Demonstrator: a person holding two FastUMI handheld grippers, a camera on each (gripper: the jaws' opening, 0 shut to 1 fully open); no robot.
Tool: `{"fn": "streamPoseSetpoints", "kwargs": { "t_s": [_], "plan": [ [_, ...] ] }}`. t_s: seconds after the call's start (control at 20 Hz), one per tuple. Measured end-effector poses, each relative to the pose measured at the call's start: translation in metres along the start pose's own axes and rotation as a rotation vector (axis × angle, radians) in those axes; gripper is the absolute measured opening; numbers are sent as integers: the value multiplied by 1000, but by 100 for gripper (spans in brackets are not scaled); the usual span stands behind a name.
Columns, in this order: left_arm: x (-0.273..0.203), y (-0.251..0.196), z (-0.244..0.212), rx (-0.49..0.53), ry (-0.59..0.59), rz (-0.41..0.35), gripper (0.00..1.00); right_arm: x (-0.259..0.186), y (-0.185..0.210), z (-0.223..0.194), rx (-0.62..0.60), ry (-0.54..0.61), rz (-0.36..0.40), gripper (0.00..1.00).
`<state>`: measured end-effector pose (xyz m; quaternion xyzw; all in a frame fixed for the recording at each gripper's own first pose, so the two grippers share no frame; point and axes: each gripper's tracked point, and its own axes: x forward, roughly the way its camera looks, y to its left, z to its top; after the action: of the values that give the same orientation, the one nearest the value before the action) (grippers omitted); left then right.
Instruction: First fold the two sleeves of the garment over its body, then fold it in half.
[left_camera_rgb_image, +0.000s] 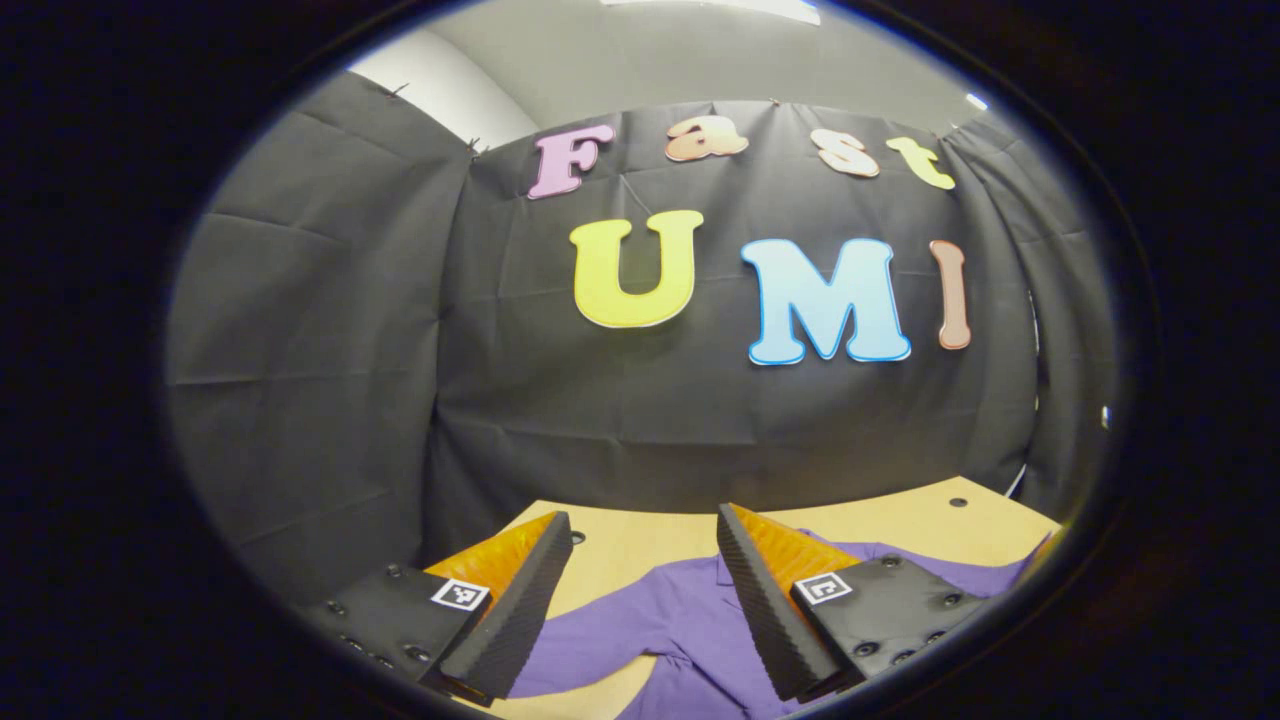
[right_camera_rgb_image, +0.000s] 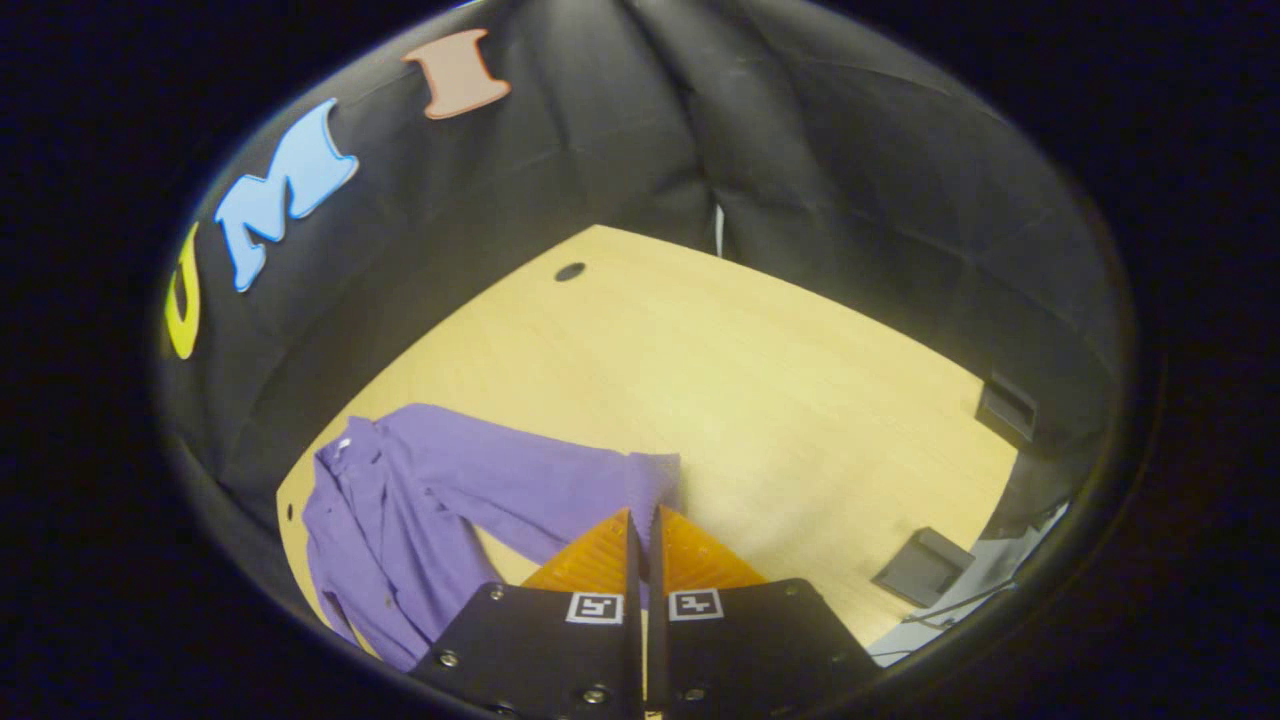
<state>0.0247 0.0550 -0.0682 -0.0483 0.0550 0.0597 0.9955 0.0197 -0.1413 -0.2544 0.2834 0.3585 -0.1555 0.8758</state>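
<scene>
Just now the left gripper (left_camera_rgb_image: 645, 535) is held level above the near part of the tabletop (left_camera_rgb_image: 650, 545), its jaws spread wide apart with nothing between them. Its orange fingers (left_camera_rgb_image: 510, 560) with ribbed black pads frame a strip of pale wood and part of the purple shirt (left_camera_rgb_image: 690, 620), which lies on the tabletop below and in front of them; a collar-like fold shows between the two fingers, and the cloth runs off toward the right under the right-hand finger. The black cloth wall (left_camera_rgb_image: 330, 330) stands behind the tabletop. In the right gripper view the right gripper (right_camera_rgb_image: 643, 530) has its jaws pressed together, only a thin dark slit between the fingers, and their tips sit at the cuff end of a sleeve (right_camera_rgb_image: 560, 485); whether cloth is pinched between them I cannot tell. That sleeve stretches straight from the cuff back to the left toward the shirt's body, which lies bunched and rumpled near the left edge of the tabletop, close to the wall. Neither sleeve is folded over the body. A dark hole (right_camera_rgb_image: 570, 271) marks the wood at the far side, and two dark box-like things (right_camera_rgb_image: 925, 565) sit at the right edge.
</scene>
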Motion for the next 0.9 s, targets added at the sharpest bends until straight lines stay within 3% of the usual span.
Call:
{"fn": "streamPoseSetpoints", "kwargs": {
  "t_s": [0.55, 0.9],
  "plan": [
    [1, 30, -21, -14, 33, -5, 96, -27, 204, 81, -165, -169, 308, 2],
    [1, 58, -34, -27, 63, 50, 96, -30, 315, 62, -330, -186, 481, 2]
  ]
}}
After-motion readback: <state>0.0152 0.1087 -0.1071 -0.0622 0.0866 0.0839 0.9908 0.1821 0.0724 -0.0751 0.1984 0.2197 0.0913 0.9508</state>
